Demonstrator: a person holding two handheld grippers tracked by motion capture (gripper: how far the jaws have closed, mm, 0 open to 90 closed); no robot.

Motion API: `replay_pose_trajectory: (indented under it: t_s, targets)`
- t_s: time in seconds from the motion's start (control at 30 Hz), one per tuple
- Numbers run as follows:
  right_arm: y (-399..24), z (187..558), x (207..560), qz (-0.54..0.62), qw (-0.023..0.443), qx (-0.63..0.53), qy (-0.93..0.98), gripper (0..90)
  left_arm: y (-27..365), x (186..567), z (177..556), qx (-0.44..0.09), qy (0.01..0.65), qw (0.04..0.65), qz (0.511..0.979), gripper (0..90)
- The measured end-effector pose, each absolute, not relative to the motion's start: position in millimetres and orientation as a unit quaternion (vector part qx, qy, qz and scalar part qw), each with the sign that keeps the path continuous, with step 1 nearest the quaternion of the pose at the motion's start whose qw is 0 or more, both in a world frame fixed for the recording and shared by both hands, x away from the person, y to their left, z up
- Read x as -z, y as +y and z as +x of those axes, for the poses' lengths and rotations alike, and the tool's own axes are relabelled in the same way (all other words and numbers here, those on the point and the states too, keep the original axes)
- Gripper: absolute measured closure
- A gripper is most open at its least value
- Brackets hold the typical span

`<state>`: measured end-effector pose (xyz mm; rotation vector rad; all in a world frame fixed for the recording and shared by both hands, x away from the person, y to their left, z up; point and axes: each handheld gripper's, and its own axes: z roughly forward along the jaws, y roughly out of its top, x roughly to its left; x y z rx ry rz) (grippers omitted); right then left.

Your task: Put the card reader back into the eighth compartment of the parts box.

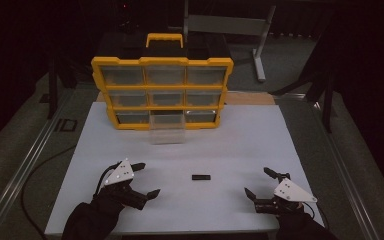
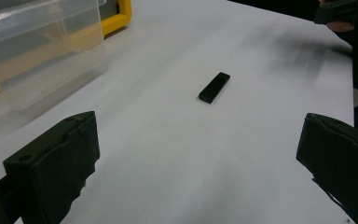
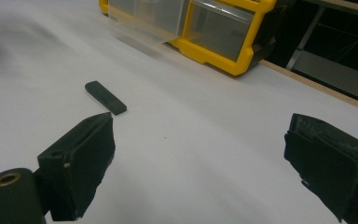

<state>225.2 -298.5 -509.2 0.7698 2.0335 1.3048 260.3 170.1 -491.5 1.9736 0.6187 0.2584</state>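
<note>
Black bar (image 1: 201,177) lying between both grippers' open, empty fingers; likely pre-grasp, next move needing a close-in toward open drawer (image 1: 167,128).

Yellow drawer cabinet (image 1: 162,92), small black block (image 1: 201,177)

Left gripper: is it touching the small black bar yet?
Apart. The left gripper view shows white table between the open left gripper and the black bar.

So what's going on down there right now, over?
Left gripper and right gripper open, empty. Small black bar flat on table between them. Organizer's bottom-middle drawer pulled out. Nothing in the way.
</note>
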Motion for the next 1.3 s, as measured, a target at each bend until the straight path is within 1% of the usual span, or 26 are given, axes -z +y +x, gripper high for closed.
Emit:
replay_pose_trajectory:
  t_s: [0.3,0.63,0.77,1.3]
  targets:
    - [-298.5,225.3,509.0,0.290,0.298,-0.491,0.765,8.3,166.9,469.4,265.2,-0.110,0.245,0.512,0.816,0.0]
    - [-299.0,225.2,508.9,0.286,0.298,-0.490,0.768,8.3,151.0,442.3,273.4,-0.102,0.224,0.513,0.822,0.0]
    - [-298.8,225.1,508.9,0.289,0.297,-0.491,0.766,8.3,142.9,435.8,275.2,-0.109,0.213,0.514,0.824,0.0]
    - [-298.5,224.9,509.0,0.289,0.295,-0.493,0.766,8.3,109.7,432.1,284.0,-0.097,0.182,0.502,0.840,0.0]
